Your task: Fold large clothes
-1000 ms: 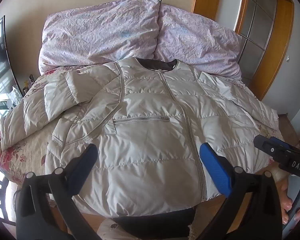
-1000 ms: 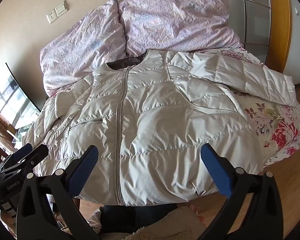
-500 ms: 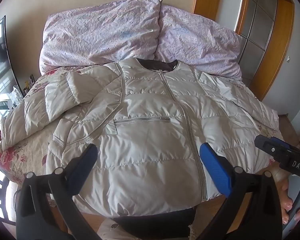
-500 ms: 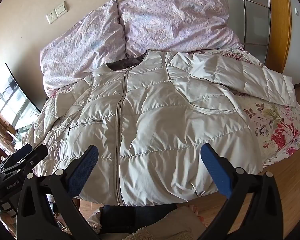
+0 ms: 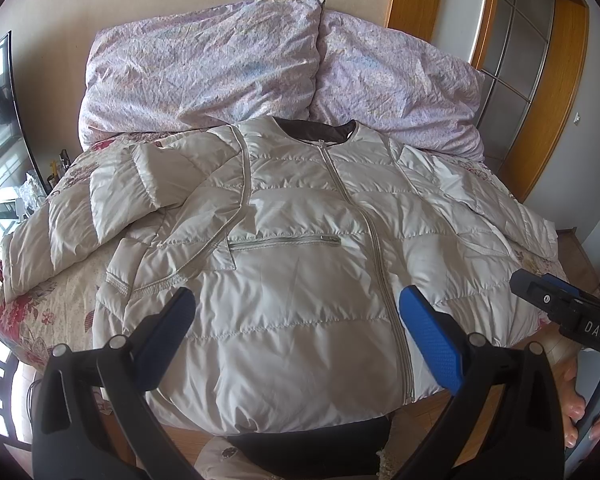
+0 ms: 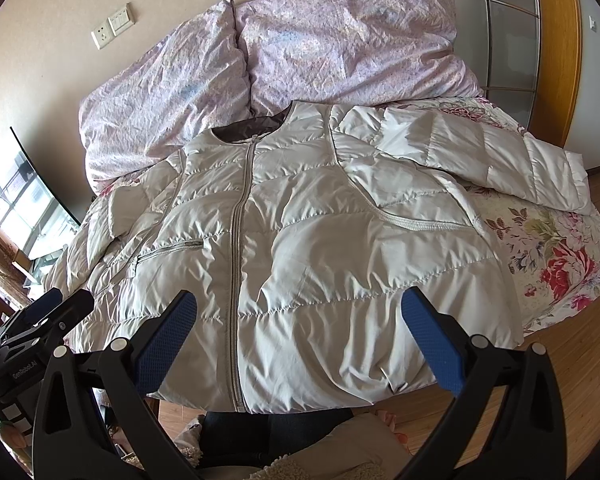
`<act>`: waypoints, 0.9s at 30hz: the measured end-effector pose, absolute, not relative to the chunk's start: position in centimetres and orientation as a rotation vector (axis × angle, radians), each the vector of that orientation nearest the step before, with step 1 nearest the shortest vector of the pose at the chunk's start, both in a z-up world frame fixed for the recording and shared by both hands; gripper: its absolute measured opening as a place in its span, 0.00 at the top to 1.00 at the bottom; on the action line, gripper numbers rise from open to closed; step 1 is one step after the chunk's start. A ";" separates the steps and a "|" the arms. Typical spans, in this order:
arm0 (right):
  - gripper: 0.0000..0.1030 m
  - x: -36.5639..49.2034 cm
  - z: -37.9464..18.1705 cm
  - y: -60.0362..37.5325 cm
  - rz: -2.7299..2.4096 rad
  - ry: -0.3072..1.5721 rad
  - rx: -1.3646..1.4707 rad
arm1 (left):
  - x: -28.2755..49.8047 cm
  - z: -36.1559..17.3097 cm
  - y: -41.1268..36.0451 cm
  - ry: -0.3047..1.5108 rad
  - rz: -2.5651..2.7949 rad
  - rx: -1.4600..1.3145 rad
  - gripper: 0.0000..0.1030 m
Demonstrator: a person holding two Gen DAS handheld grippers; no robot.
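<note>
Looking from left to right, nothing has moved in the last second. The left tongs (image 5: 296, 332) hang wide apart over the puffy coat (image 5: 300, 272), which lies flat on the bed (image 6: 560, 248). The right tongs (image 6: 300, 332) gape too. So folding has not begun.

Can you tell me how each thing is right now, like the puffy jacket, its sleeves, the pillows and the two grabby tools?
jacket: flat on bed, zipped shut
left sleeve: bent at elbow
right sleeve: spread out sideways
chest pocket: zipped
pillows: leaning on wall
left tool: open, empty
right tool: open, empty
</note>
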State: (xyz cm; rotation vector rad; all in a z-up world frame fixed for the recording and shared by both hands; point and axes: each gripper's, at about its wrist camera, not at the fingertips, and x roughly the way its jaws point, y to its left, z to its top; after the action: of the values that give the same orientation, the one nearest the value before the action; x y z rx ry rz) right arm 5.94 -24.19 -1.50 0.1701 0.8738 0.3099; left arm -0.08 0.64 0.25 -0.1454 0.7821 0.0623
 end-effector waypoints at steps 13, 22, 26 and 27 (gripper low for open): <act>0.01 6.1 -1.6 -24.2 0.309 0.873 0.169 | -0.1 0.3 0.6 0.781 0.063 -0.145 0.02; 0.01 6.1 -1.6 -24.2 0.311 0.875 0.172 | -0.1 0.3 0.7 0.781 0.062 -0.143 0.02; 0.01 6.1 -1.6 -24.2 0.310 0.874 0.171 | -0.1 0.2 0.6 0.781 0.064 -0.145 0.02; 0.01 6.1 -1.6 -24.2 0.310 0.874 0.172 | -0.1 0.3 0.7 0.781 0.064 -0.145 0.02</act>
State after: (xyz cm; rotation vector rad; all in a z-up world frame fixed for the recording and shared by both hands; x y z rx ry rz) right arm 6.10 -24.20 -1.59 0.1716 0.8740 0.3099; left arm -0.09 0.74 0.29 -0.1450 0.7812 0.0636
